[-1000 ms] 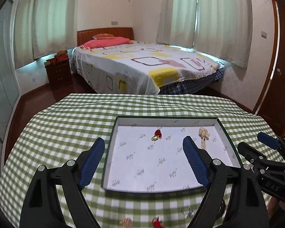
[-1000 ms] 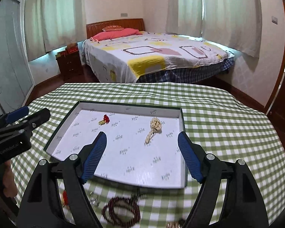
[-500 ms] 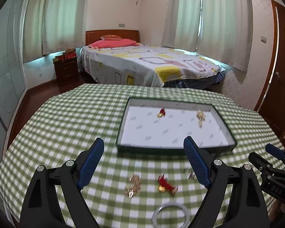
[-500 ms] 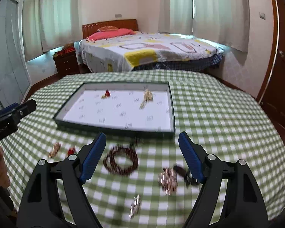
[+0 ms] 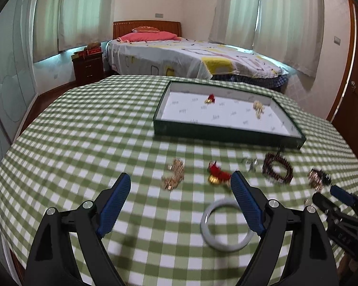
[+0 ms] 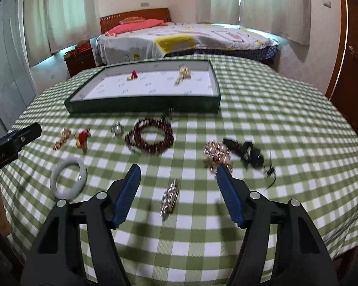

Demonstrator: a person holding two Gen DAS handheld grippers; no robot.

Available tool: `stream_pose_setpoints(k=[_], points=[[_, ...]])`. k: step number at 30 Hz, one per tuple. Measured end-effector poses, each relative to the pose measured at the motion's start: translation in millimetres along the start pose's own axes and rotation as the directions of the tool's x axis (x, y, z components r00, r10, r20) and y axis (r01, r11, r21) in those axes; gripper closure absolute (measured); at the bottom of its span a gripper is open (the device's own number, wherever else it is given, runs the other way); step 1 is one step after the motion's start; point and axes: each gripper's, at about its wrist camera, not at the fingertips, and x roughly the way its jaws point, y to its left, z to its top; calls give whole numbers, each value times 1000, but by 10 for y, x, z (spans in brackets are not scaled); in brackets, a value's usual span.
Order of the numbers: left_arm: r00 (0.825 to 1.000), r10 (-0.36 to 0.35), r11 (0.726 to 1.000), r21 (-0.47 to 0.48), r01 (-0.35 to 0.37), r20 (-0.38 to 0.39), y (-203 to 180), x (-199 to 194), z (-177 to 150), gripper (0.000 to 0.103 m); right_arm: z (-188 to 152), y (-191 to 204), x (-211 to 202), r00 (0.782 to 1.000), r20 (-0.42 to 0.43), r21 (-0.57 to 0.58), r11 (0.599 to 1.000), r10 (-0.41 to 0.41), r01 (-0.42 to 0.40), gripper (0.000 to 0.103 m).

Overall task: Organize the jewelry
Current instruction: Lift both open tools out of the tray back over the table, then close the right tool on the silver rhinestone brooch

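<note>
A green tray with a white lining holds a red ornament and a gold piece. In front of it on the checked cloth lie a gold chain, a red-and-gold ornament, a white bangle, a dark red bead bracelet, a silver brooch, a rose-gold piece and a black item. My left gripper is open above the cloth near the chain. My right gripper is open over the silver brooch.
The round table with the green checked cloth stands in a bedroom. A bed and a nightstand stand behind it. A wooden door is at the right. The table edge drops off close on the near side.
Both grippers have pulled back from over the tray toward the near side of the table. The loose jewelry in front of the tray has come into view. Both stay open and empty.
</note>
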Motion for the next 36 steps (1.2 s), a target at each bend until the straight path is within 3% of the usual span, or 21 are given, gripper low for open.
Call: stream_pose_setpoints(k=[7,18,24,36], points=[[999,5,999,36,-4,-40,-77,65,-182,20,-101,32,120,999,-39,-16,1000,12,-13,58],[999,17,999,44,-15,-49,-76,92,-198,20,-163,53,182,998,-66,-41,999,7,-10,70],[999,15,999,51,-12,-52,-100,96,-208,20,-175,36,170,998,-63,-57,998,3,-7,90],[991,-91,992,79,99,-102,-332,157,-232,20,-166,-49,139,998,-63,-26,999,28,-30,90]])
